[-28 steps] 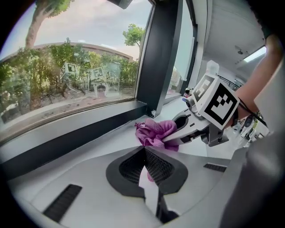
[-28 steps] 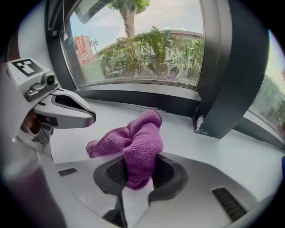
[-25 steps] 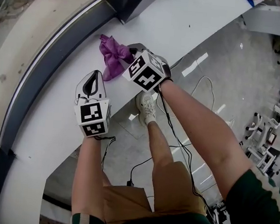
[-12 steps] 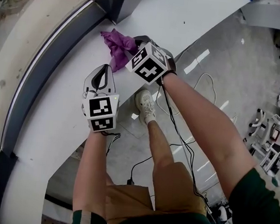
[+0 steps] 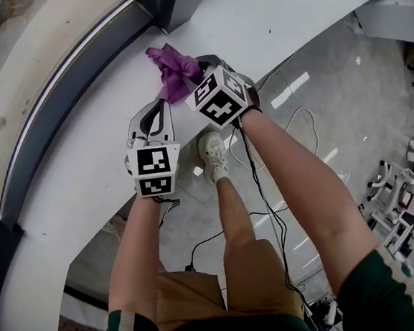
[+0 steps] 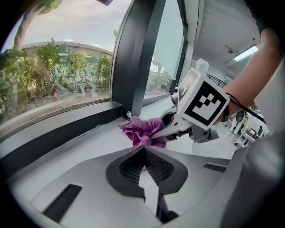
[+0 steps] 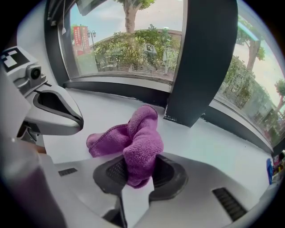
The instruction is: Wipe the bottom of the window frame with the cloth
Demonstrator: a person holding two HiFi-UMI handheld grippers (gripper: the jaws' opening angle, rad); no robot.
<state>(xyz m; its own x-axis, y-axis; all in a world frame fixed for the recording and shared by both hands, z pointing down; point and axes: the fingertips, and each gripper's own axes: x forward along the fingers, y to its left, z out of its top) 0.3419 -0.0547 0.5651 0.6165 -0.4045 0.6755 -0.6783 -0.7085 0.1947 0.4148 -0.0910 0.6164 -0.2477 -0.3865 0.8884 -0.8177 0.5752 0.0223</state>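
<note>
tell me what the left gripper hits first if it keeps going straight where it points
Most likely the purple cloth, bunched on the sill just ahead of the left gripper and pinched in the right gripper; depth is hard to judge.

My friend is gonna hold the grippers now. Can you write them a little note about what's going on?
Right gripper: shut on the purple cloth, which trails on the white sill near the dark post.
Left gripper: shut, empty, just behind the cloth.
Done: cloth gripped and at the window; no wiped stretch shows.
Left: press it to the frame's bottom strip and wipe along it.
</note>
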